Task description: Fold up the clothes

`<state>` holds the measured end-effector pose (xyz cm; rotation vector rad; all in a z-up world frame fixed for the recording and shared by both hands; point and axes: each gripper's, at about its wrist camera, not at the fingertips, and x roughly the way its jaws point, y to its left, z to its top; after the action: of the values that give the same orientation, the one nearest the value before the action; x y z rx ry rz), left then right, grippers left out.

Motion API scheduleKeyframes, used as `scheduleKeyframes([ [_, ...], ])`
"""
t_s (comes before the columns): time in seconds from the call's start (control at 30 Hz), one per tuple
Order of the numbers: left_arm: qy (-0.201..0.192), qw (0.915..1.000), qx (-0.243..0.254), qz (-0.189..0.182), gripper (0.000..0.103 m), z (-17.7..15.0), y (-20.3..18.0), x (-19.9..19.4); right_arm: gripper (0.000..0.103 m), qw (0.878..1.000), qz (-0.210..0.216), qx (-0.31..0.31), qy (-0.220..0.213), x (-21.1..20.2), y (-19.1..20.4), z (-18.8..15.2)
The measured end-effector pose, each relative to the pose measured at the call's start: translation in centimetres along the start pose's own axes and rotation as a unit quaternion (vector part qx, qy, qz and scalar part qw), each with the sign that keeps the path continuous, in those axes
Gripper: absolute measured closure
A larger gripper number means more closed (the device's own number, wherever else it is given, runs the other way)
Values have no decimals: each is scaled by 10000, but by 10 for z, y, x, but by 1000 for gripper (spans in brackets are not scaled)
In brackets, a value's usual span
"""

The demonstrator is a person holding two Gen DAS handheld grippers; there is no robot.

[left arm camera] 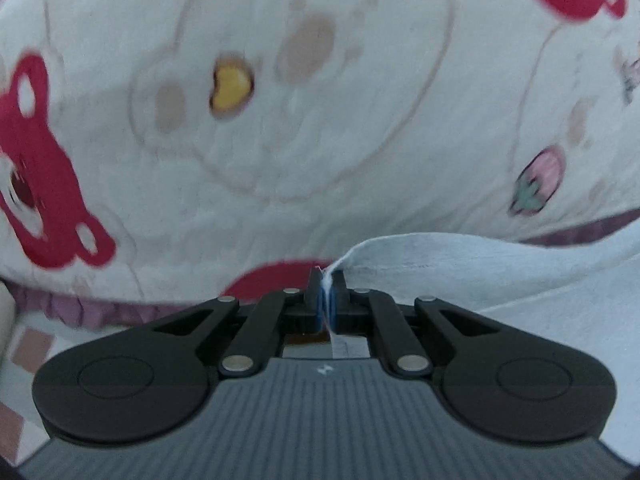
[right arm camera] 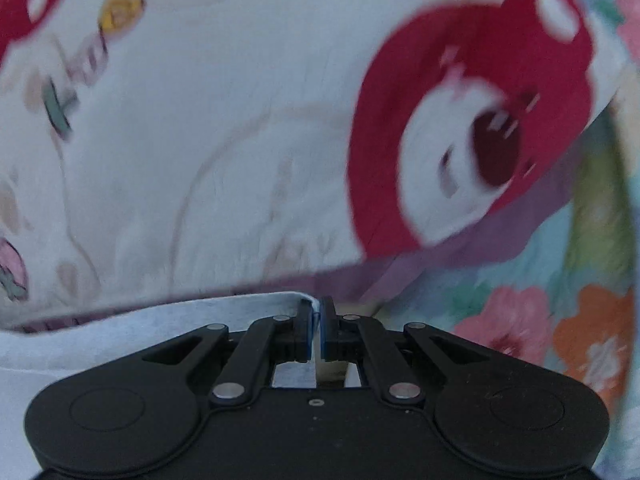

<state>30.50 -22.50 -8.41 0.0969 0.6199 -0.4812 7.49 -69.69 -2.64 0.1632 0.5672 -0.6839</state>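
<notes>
left gripper [left arm camera: 327, 286] is clamped on the pale blue garment [left arm camera: 460, 268], which trails toward 3 o'clock. right gripper [right arm camera: 317, 312] pinches the same cloth, spreading toward 9 o'clock, over the cartoon-print blanket [left arm camera: 280, 140].

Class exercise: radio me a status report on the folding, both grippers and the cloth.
Left gripper shut on pale blue cloth. Right gripper shut on its other edge. Printed bedcover ahead. Nothing in the way.
</notes>
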Motion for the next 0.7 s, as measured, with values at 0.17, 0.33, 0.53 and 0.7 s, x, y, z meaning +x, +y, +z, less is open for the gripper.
scheduleKeyframes([
  [0.17, 757, 9969, -214, 28, 73, -21, 1, 47, 69, 9969, 38, 441, 657, 36, -7, -27],
  [0.33, 847, 9943, -471, -450, 61, -43, -1, 43, 65, 9849, 612, 1175, 1113, 24, -46, -59],
  [0.53, 1128, 9896, -81, -886, 61, -76, -20, 19, 65, 9798, 736, 1183, 1432, -8, -79, -105],
  [0.7, 1379, 9848, 259, -1024, 57, -120, -26, -14, 65, 9762, 661, 1241, 1649, -54, -99, -157],
])
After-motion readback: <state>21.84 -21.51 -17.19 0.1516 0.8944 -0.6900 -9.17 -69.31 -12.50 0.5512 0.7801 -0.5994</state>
